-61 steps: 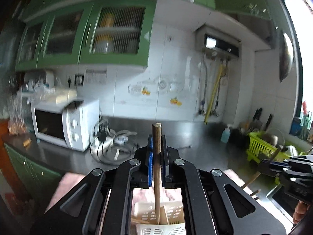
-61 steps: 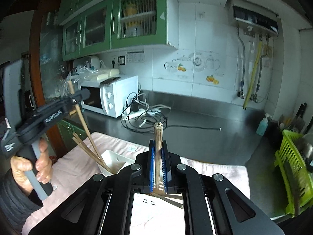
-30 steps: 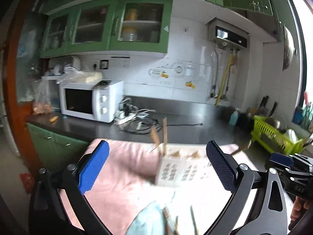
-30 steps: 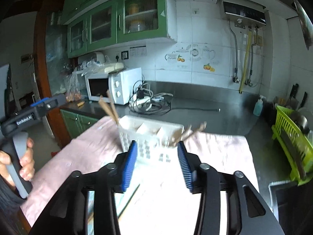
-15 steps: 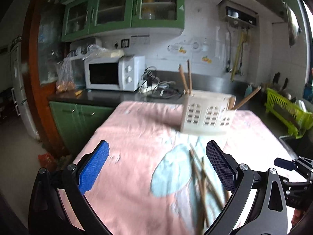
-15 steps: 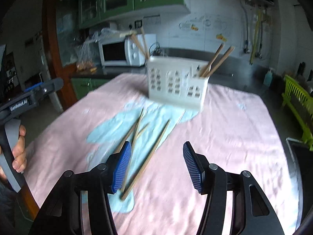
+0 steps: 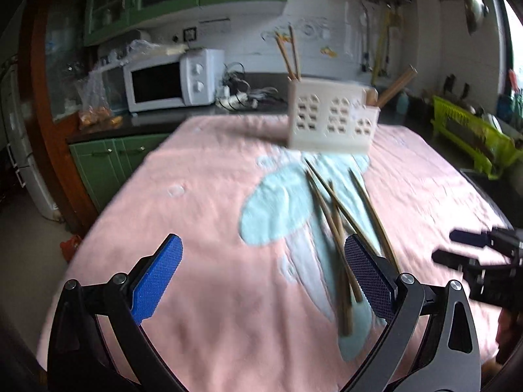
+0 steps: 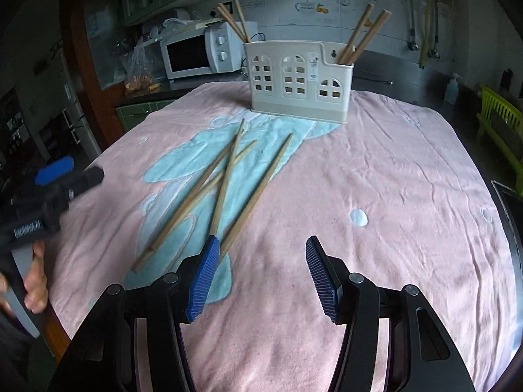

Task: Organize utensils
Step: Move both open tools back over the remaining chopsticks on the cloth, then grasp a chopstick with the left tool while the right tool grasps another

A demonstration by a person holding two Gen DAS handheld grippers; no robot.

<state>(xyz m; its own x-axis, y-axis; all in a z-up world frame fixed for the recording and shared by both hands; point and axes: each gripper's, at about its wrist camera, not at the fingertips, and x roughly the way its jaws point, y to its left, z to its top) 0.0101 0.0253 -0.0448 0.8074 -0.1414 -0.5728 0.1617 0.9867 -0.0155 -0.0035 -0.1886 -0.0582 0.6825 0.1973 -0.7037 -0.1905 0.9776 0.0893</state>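
Chopsticks (image 7: 340, 215), four long wooden ones, lie loose and crossing on the pink towel with a pale blue figure (image 7: 202, 202) that covers the bench. In the left wrist view they run from just before the cream plastic utensil caddy with arched cut-outs (image 7: 330, 121) down toward the left claw (image 7: 260, 281), whose blue-padded jaws stand wide apart with nothing between them. The near ends of the sticks pass behind its right-hand pad; the picture is blurred there, so whether they touch it I cannot tell. The caddy stands upright on the far part of the towel. Two sticks rise from its left compartment and perhaps two lean out of its right one. The right claw shows at the right edge of this view, low over the towel.

In the right wrist view the right claw (image 8: 260, 261) is released, its jaws parted over bare pink towel. The loose chopsticks (image 8: 225, 179) lie just left of it, and one ends by its left-hand pad. The caddy (image 8: 299, 81) holds about three sticks in its left compartment and three leaning in its right; the middle one looks empty. The left claw (image 8: 62, 173), gripped by a hand (image 8: 36, 274), hangs at the left edge.
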